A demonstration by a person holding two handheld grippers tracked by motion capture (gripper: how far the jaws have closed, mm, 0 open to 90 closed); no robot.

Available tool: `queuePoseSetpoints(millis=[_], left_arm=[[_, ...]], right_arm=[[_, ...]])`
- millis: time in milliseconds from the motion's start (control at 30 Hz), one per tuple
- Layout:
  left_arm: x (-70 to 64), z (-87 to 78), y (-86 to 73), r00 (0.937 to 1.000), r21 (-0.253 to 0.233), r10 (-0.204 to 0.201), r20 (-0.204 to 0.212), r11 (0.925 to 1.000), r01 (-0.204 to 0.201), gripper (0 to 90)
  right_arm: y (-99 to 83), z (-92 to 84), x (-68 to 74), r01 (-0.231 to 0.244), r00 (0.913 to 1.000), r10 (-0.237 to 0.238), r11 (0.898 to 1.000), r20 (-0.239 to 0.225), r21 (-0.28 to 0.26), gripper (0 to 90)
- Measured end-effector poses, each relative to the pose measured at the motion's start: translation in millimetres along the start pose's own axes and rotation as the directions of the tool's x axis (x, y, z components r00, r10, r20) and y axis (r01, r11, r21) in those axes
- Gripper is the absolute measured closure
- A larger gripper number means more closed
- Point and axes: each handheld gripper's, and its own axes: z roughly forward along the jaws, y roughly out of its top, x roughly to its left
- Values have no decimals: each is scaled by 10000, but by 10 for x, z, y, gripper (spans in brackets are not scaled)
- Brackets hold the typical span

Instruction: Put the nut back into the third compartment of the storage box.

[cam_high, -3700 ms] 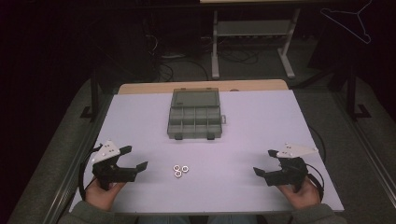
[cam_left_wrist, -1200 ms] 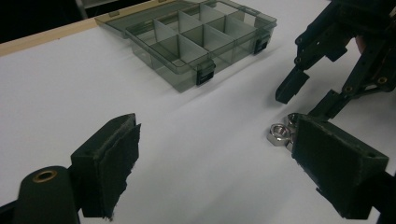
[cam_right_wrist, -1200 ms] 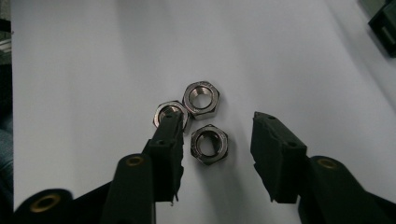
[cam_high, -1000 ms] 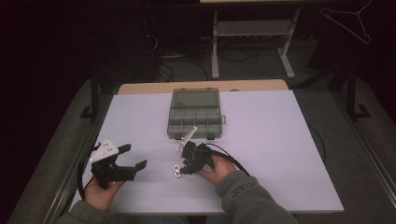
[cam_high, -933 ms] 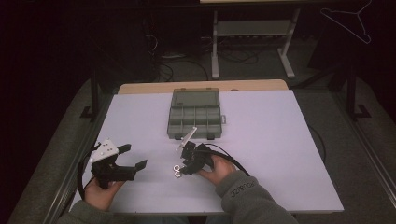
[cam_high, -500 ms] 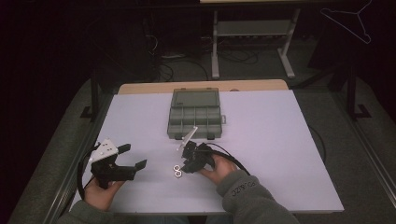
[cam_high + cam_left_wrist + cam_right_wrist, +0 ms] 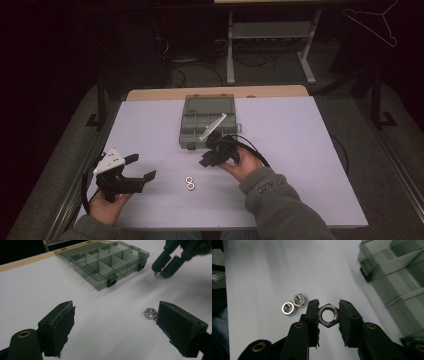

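1. The right gripper (image 7: 328,315) has just been closing and now pinches a hex nut (image 7: 327,315) between its two pads, gripped across its flats with the bore facing the camera. In the high view this right gripper (image 7: 212,159) hangs above the table (image 7: 300,150), just near of the organiser box (image 7: 207,120).
2. Two more nuts (image 7: 293,304) lie touching each other on the table, to the near left of the held one; in the high view the pair (image 7: 189,183) sits between the two hands.
3. The left gripper (image 7: 140,172) rests near the left edge with its jaws wide and nothing between them. In its own view one loose nut (image 7: 150,313) lies just beside its right jaw.
4. Risk: the grip looks slight, on smooth metal faces. A tilt or jolt of the hand could let the nut twist out, drop and roll on the table.
5. Risk: the box's compartments are narrow and walled. A release off-centre could land the nut on a divider, in the wrong cell, or short of the near wall.
6. Risk: the latches (image 7: 111,280) on the near wall stand in the gripper's path if it comes in low.
7. Hard to tell: whether any compartment already holds something, since the smoky plastic hides the contents. In the left gripper view the second loose nut is hidden behind the jaw.
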Motion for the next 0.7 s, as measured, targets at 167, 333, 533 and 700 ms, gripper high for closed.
queuePoseSetpoints(millis=[167, 333, 533, 700], left_arm=[[4, 2, -3, 10000, -44, -38, 7, 10000, 38, 142], [16, 6, -10, 10000, 8, -55, -10, 10000, 55, 142], [25, 9, -12, 10000, -36, -59, 13, 10000, 59, 142], [24, 7, -10, 10000, -14, -85, 26, 10000, 85, 142]], right_arm=[[101, -174, -120, -14, 9997, 17, 10000, 248, -92, 694], [245, -358, -320, -157, 9982, 174, 9994, 572, -298, 694], [414, -488, -539, -307, 9957, 353, 9981, 860, -544, 694], [504, -462, -778, -795, 9903, 848, 9955, 1100, -515, 694]])
